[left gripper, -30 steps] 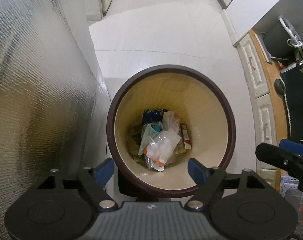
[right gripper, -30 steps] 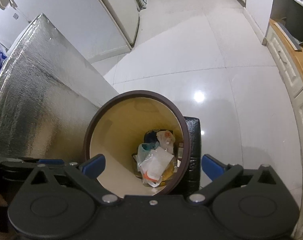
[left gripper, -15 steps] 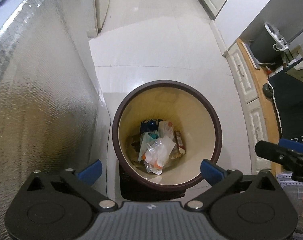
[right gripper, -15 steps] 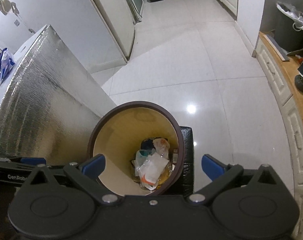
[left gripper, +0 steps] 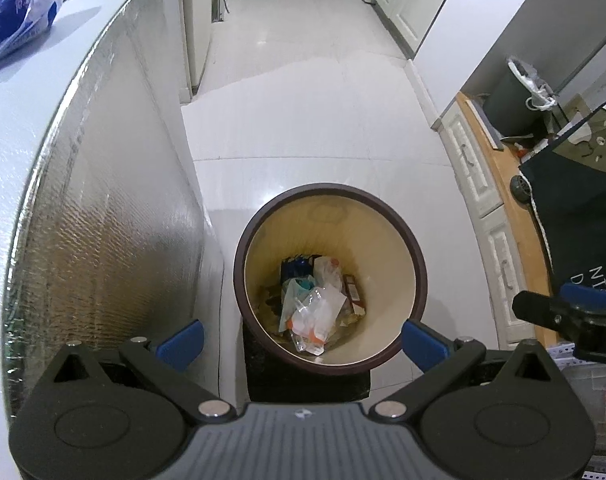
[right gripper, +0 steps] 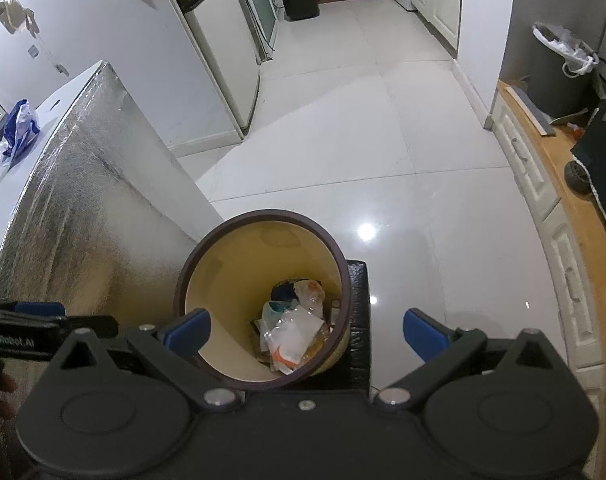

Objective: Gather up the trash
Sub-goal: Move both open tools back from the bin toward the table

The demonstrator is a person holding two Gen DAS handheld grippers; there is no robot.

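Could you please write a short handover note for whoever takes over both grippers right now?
Left gripper: open, empty, held above the bin.
Right gripper: open, empty, also above the bin, seen at the left view's right edge.
The round brown-rimmed, cream-lined trash bin stands on a black base on the white tiled floor, beside the silver foil-covered cabinet.
Done: clear plastic wrappers and packets lie at the bin's bottom.
Left: a blue-and-white plastic bag lies on the cabinet top; whether it is trash, I cannot tell.
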